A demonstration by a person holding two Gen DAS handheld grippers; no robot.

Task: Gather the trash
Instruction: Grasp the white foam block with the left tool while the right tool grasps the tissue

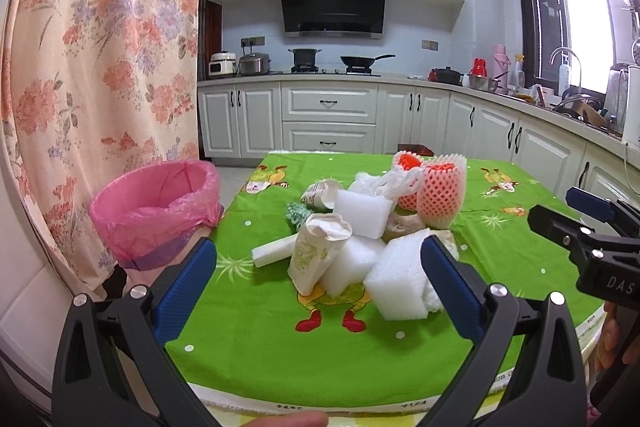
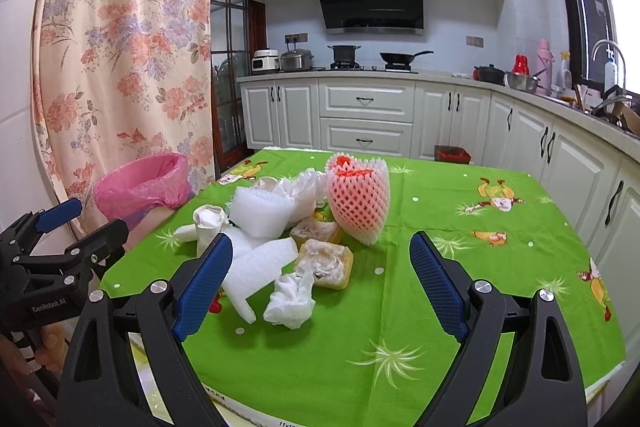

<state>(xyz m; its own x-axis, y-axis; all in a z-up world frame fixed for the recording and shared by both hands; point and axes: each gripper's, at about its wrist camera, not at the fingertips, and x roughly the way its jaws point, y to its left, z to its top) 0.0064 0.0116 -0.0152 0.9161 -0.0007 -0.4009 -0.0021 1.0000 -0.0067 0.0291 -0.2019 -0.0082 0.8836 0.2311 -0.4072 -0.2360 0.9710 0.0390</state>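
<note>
A heap of trash lies on the green tablecloth (image 1: 260,339): white foam blocks (image 1: 400,279), a crumpled paper cup (image 1: 316,251), foam fruit nets (image 1: 440,195), a white plastic bag (image 1: 384,183). In the right wrist view I see the foam blocks (image 2: 260,207), a fruit net (image 2: 360,199), durian husk pieces (image 2: 326,263) and a crumpled tissue (image 2: 290,301). A bin with a pink liner (image 1: 160,207) stands left of the table. My left gripper (image 1: 316,267) is open and empty, just before the heap. My right gripper (image 2: 320,267) is open and empty, near the tissue.
The pink bin also shows in the right wrist view (image 2: 144,187). A floral curtain (image 1: 100,47) hangs behind it. White kitchen cabinets (image 1: 328,115) and a counter with pots run along the back and right. The right gripper (image 1: 580,239) shows at the left view's right edge.
</note>
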